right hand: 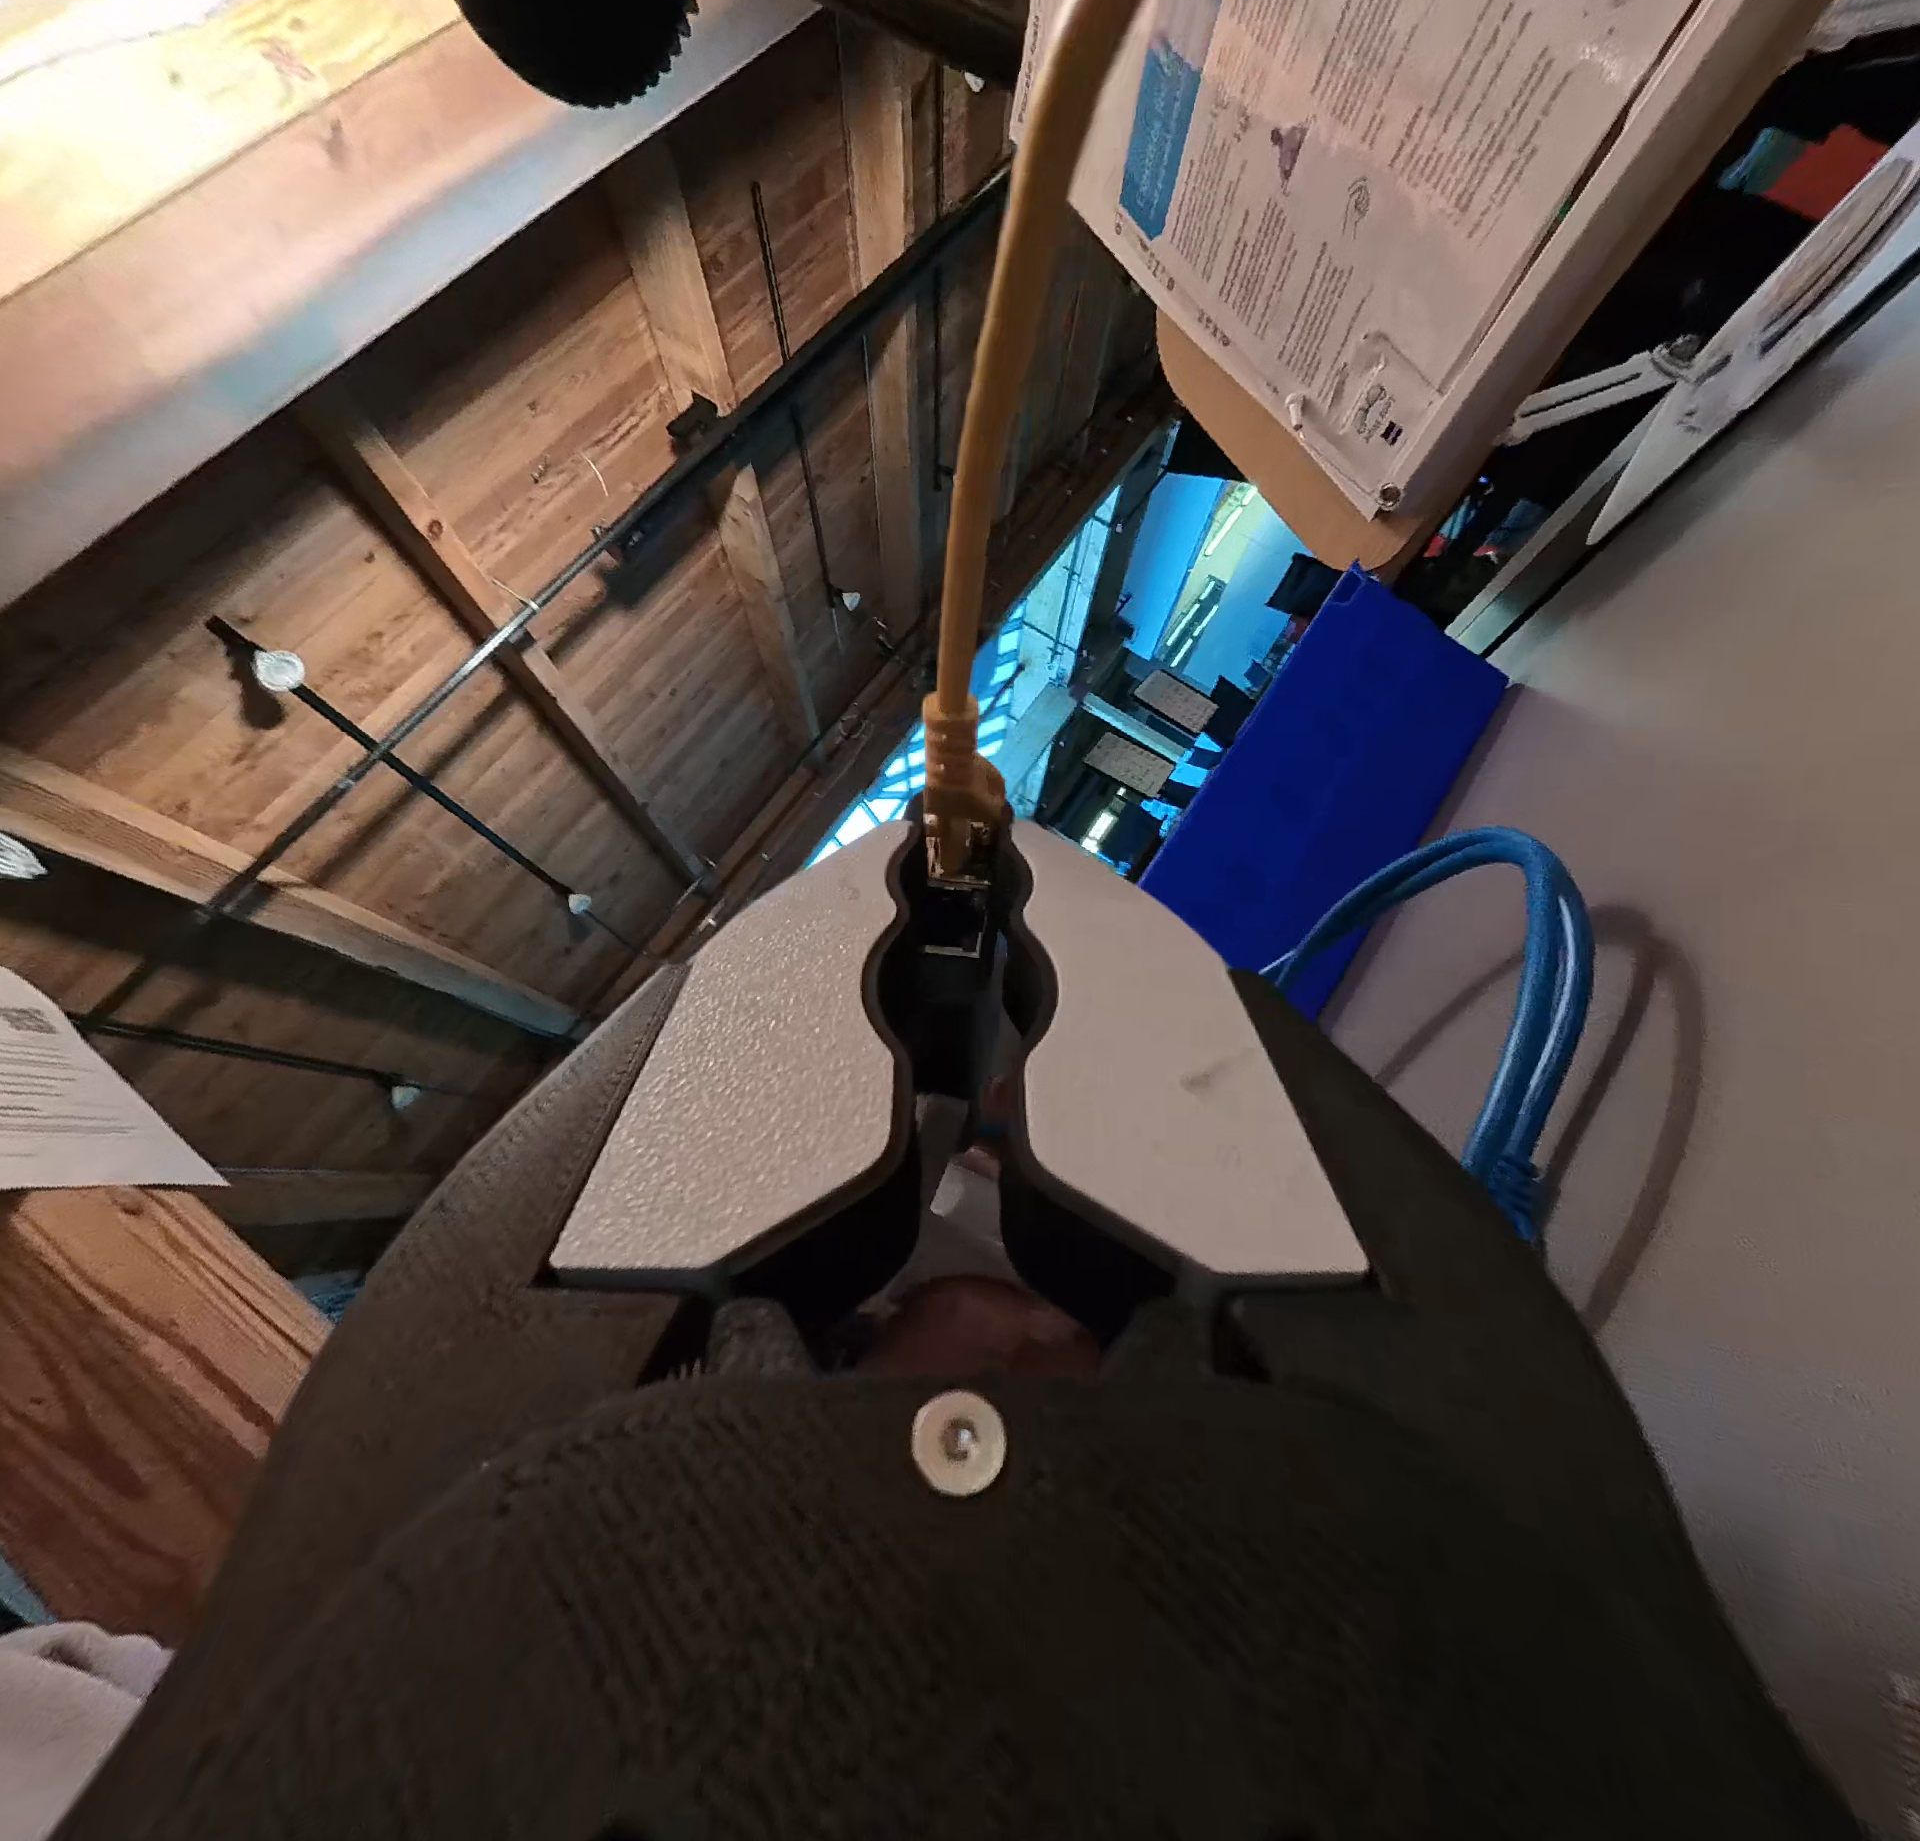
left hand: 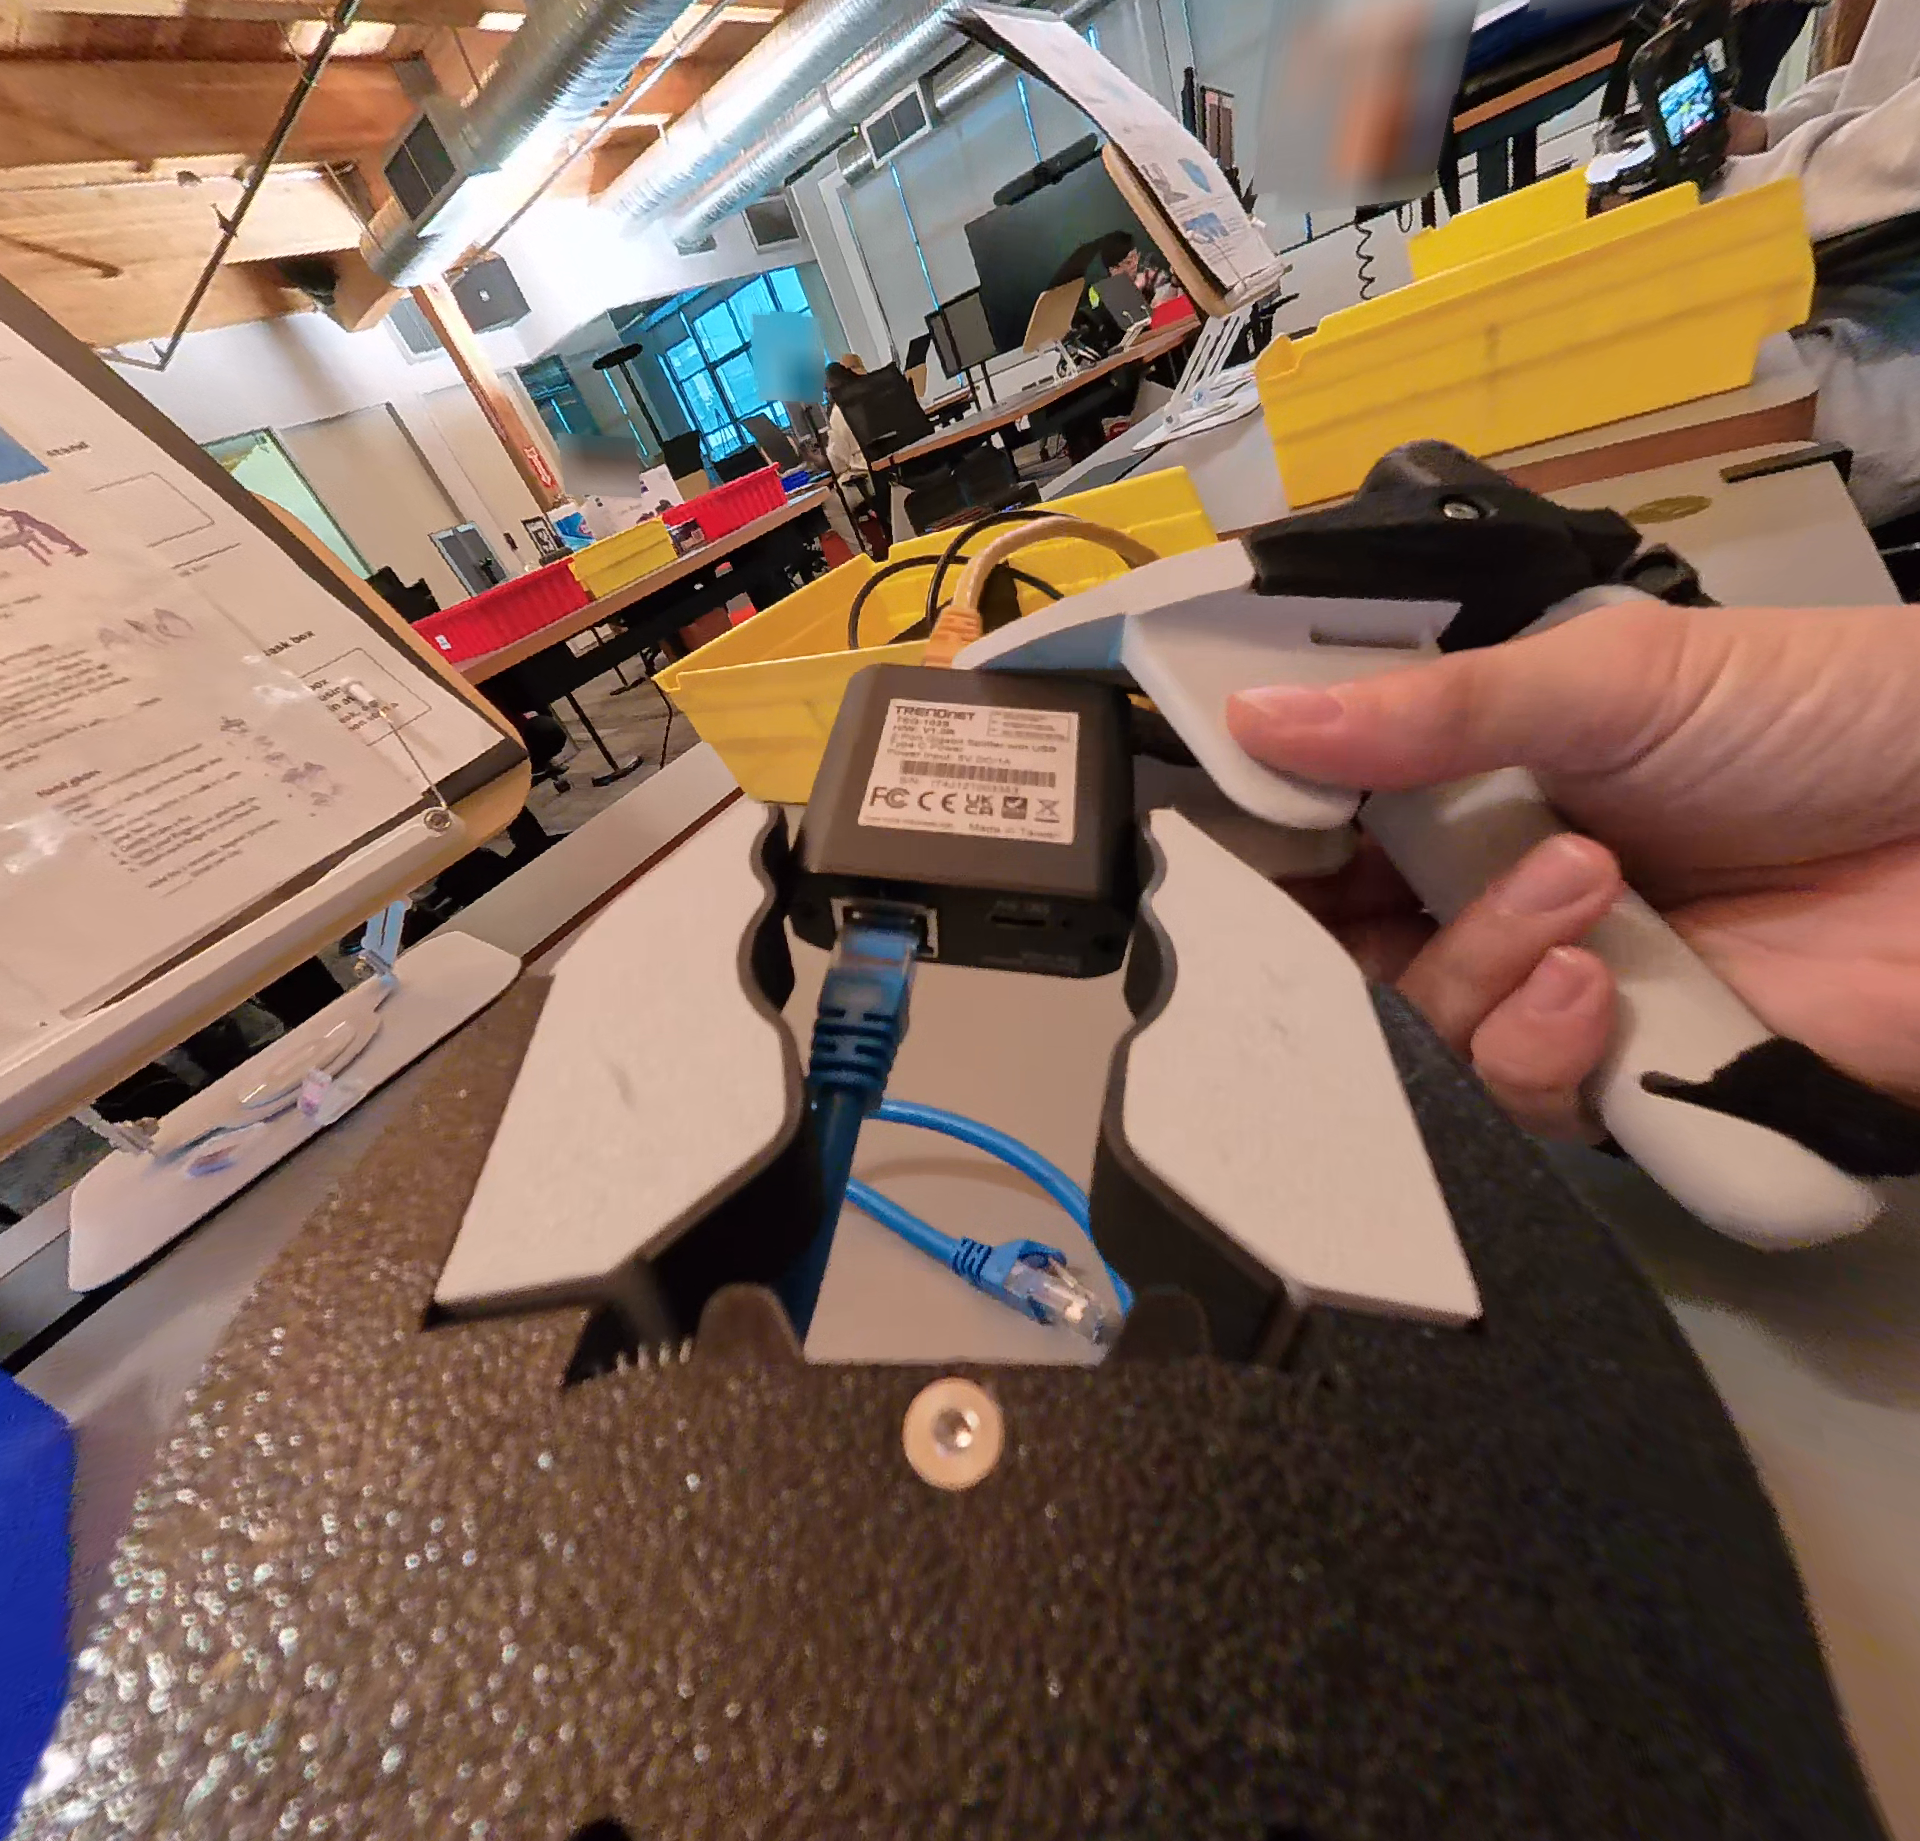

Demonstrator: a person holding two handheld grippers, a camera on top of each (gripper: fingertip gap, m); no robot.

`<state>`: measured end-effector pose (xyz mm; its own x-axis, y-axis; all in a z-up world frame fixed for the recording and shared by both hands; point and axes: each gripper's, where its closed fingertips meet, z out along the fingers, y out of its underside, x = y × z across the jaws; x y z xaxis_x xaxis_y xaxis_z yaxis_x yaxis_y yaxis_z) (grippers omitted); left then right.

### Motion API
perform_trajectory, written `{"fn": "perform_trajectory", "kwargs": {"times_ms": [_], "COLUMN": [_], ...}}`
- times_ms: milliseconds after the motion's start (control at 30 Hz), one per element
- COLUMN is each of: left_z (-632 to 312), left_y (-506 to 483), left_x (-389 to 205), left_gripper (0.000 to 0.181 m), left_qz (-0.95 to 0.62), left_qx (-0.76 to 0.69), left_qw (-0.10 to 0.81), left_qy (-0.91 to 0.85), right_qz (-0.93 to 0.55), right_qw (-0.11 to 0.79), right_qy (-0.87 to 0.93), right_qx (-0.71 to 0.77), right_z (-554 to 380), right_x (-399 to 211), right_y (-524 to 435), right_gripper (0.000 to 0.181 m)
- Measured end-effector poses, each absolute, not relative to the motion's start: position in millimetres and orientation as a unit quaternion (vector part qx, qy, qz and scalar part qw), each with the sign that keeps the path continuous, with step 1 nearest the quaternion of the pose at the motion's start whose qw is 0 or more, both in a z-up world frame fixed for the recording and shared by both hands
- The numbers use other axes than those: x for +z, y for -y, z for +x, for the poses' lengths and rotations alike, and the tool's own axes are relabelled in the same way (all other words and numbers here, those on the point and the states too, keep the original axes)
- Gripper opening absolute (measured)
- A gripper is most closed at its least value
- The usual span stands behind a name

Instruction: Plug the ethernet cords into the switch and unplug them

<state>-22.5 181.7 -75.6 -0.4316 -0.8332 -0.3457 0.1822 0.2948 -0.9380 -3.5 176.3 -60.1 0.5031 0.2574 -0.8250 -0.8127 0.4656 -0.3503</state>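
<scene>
The black switch (left hand: 971, 804) is held up off the table, label side up. My left gripper (left hand: 964, 846) is shut on its two sides. A blue ethernet cord's plug (left hand: 868, 960) sits in the near port, and the cord's other end (left hand: 1039, 1282) lies loose on the table below. My right gripper (left hand: 1195, 669), held by a hand (left hand: 1662, 773), pinches the switch's far end. In the right wrist view my right gripper (right hand: 961, 856) is shut on the switch (right hand: 951, 950). An orange cord's plug (right hand: 956, 783) is in one port there, and the port beside it is empty.
A yellow bin (left hand: 769, 690) sits just behind the switch and more yellow bins (left hand: 1538, 337) stand at the back right. A clipboard stand with a printed sheet (left hand: 187, 711) is on the left. A blue bin (right hand: 1330, 773) and looped blue cord (right hand: 1538, 1012) are on the table. My left and right fingertips are right by each other.
</scene>
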Motion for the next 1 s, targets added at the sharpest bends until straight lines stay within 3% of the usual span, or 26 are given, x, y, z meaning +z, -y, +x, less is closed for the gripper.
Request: {"fn": "perform_trajectory", "kwargs": {"times_ms": [267, 1000], "left_z": [-20, -17], "left_y": [-180, -184], "left_x": [-78, -82], "left_gripper": [0.062, 0.062], "left_qz": [-0.255, -0.255], "left_qx": [-0.522, -0.484], "left_qw": [0.479, 0.518], "left_qy": [-0.658, -0.658], "right_qz": [-0.343, -0.437], "right_qw": [0.784, 0.802], "right_qy": [-0.398, -0.348], "right_qx": [0.331, 0.211], "right_z": [1, 26], "right_x": [-63, -57], "right_y": [-174, -151], "right_gripper": [0.012, 0.008]}}
